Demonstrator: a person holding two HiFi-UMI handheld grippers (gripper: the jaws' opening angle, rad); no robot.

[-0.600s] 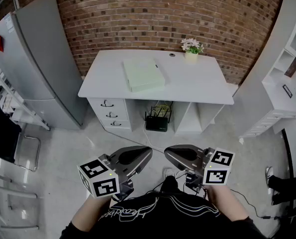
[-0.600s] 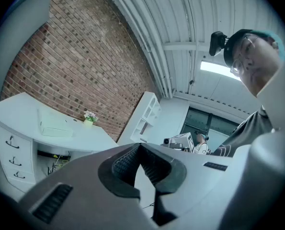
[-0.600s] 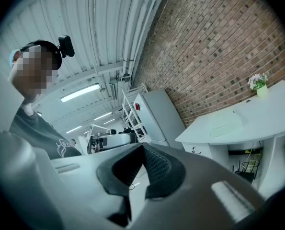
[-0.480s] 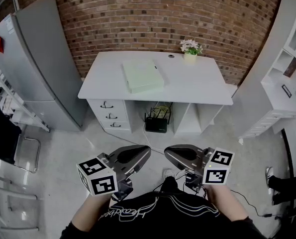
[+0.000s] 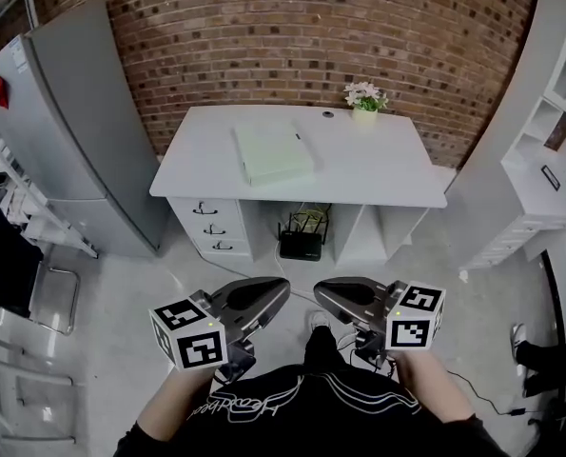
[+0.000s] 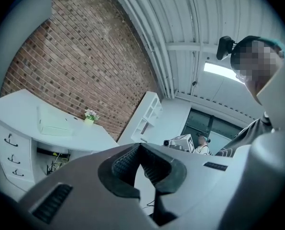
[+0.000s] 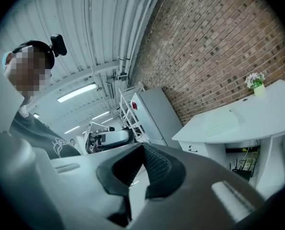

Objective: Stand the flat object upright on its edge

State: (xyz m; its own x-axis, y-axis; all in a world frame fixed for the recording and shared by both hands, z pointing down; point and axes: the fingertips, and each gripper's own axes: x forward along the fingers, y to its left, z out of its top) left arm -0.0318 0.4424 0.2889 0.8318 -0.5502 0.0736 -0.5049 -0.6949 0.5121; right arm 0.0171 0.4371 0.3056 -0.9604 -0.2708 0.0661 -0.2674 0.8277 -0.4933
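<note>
A pale green flat book (image 5: 274,152) lies flat on the white desk (image 5: 378,165) against the brick wall, left of the middle. It shows small in the left gripper view (image 6: 54,123) and the right gripper view (image 7: 222,123). Both grippers are held low near the person's body, far from the desk, tips facing each other. The left gripper (image 5: 284,290) is shut and empty, jaws touching (image 6: 140,148). The right gripper (image 5: 319,290) is likewise shut with nothing held (image 7: 143,150).
A small pot of pink flowers (image 5: 365,96) stands at the desk's back right. Drawers (image 5: 211,223) fill the desk's left, a black router (image 5: 300,241) sits underneath. A grey fridge (image 5: 78,122) stands left, white shelves (image 5: 549,131) right, cables on the floor.
The view has shifted slightly and the desk sits a little lower in the picture. Both grippers stay shut in about the same place near the body.
</note>
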